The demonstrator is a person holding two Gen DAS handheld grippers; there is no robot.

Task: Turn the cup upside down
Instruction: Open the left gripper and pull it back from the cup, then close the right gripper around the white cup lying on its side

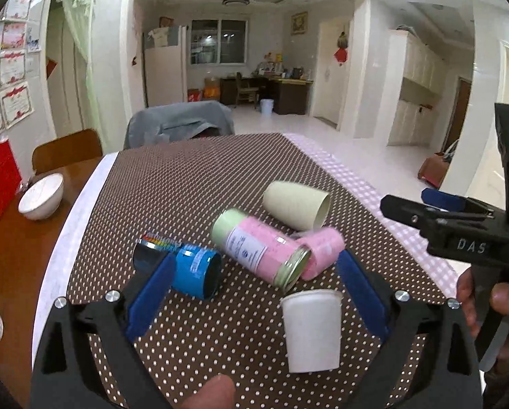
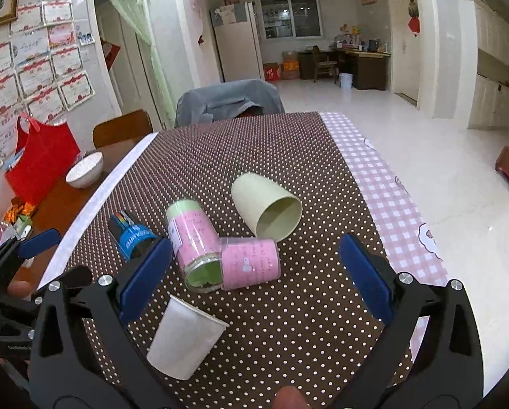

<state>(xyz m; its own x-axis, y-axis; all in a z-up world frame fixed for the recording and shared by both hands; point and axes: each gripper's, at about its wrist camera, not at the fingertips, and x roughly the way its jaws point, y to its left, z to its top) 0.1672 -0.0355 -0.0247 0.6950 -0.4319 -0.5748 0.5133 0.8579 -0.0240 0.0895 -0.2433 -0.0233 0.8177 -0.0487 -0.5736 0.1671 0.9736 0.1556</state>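
A white paper cup [image 1: 311, 330] stands upright on the brown dotted tablecloth [image 1: 199, 177], between my left gripper's open blue fingers [image 1: 254, 286], nearer the right one. In the right wrist view the same cup [image 2: 186, 339] sits low left, by the left finger of my open, empty right gripper [image 2: 256, 274]. A cream cup [image 1: 297, 209] [image 2: 266, 208] lies on its side farther back. The right gripper's body [image 1: 459, 235] shows at the right of the left wrist view.
A pink-and-green jar [image 1: 257, 250], a pink lid cup [image 1: 322, 250] and a blue jar [image 1: 194, 269] lie on their sides mid-table. A white bowl [image 1: 41, 197] and red bag [image 2: 41, 162] sit left. The table's right edge has pink checked cloth [image 2: 390, 197].
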